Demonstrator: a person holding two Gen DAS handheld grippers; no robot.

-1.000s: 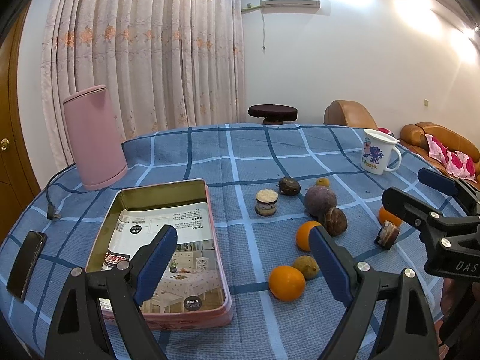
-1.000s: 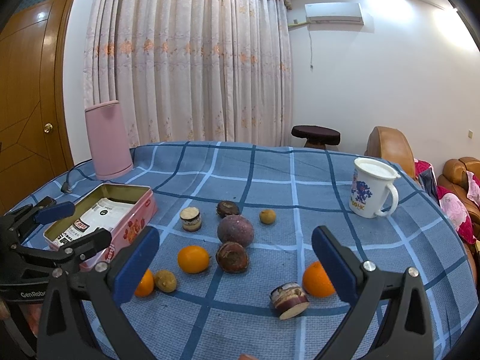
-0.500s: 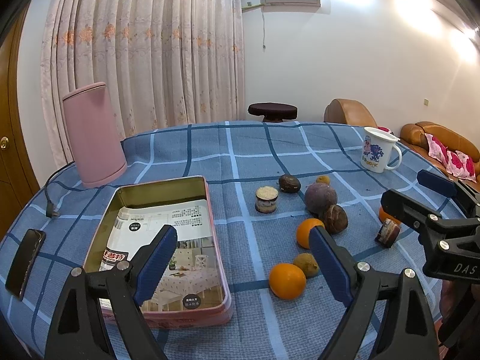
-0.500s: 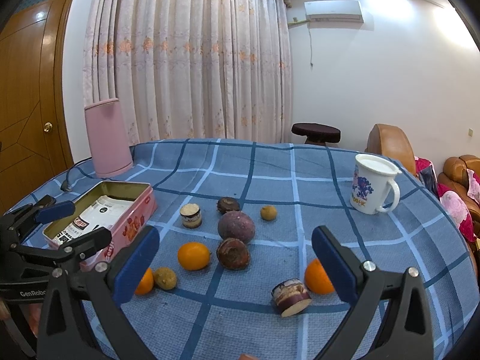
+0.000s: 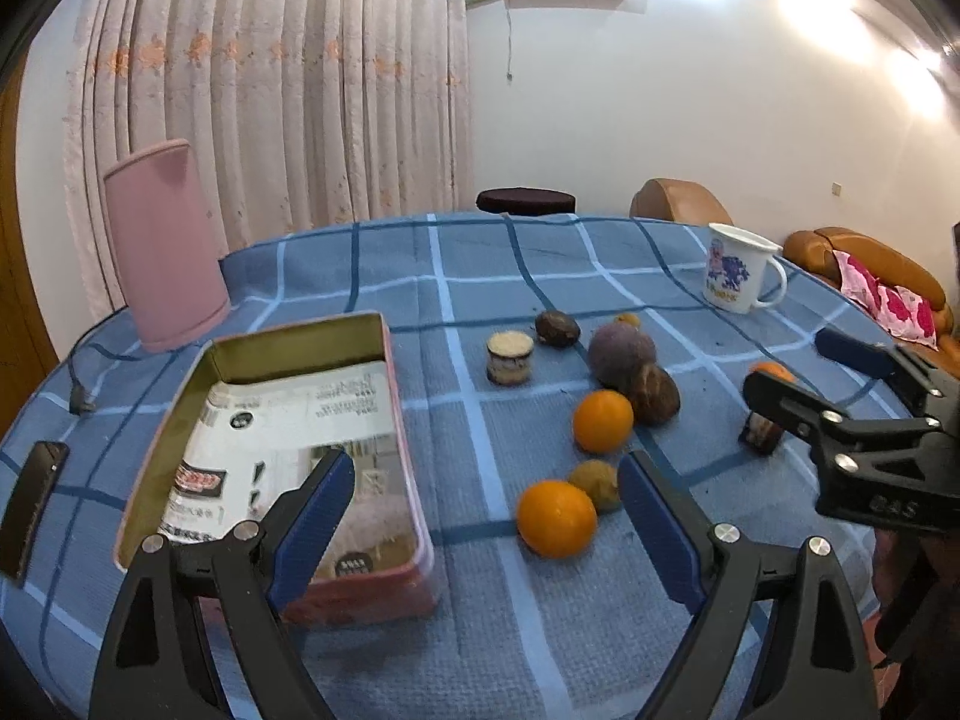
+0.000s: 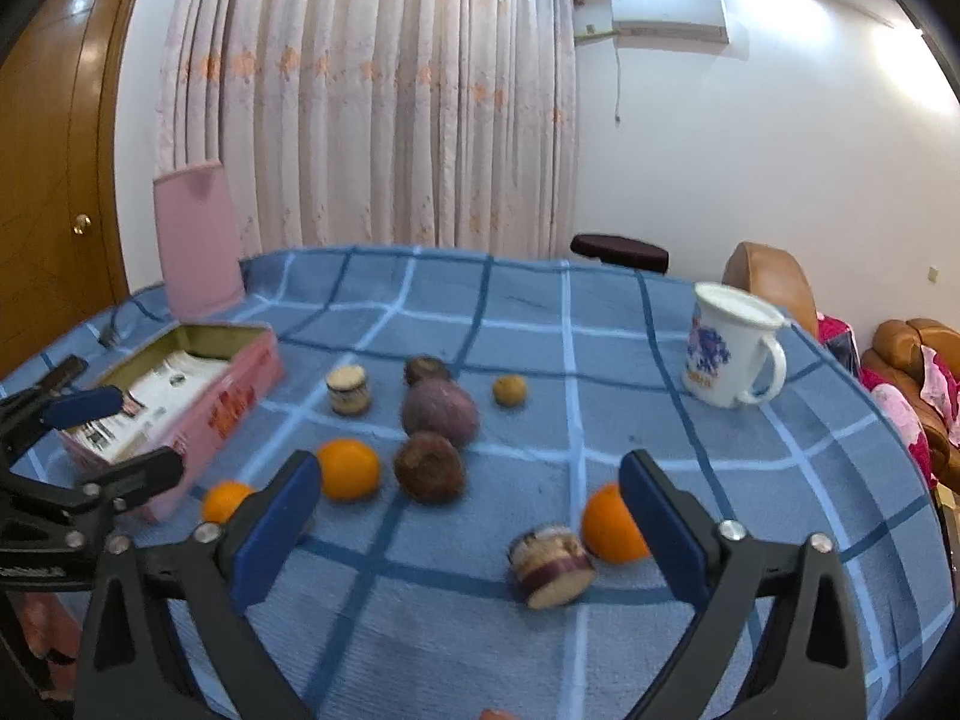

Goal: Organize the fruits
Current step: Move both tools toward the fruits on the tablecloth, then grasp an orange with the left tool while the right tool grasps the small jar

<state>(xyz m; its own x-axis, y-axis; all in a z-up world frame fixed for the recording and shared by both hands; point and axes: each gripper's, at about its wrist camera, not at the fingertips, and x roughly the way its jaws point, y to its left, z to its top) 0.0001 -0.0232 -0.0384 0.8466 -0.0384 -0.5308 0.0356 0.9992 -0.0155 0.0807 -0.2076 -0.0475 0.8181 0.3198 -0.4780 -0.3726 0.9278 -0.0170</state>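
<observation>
Above fruit, right gripper (image 6: 474, 516) closing

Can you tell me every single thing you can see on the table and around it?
oranges: three, orange, loose on the cloth
purple fruit: one, round, mid-table
brown fruits: two, dark, one touching the purple fruit
small yellowish fruits: two, one near the front orange
cut pieces: two, pale-faced, dark skin
tin box: one, pink, open, printed paper inside
mug: one, white with blue picture
kettle: one, pink, back left
phone: one, black, left edge
tablecloth: blue, checked
left gripper: open, nothing between its fingers
right gripper: jaws closing, nothing gripped
</observation>
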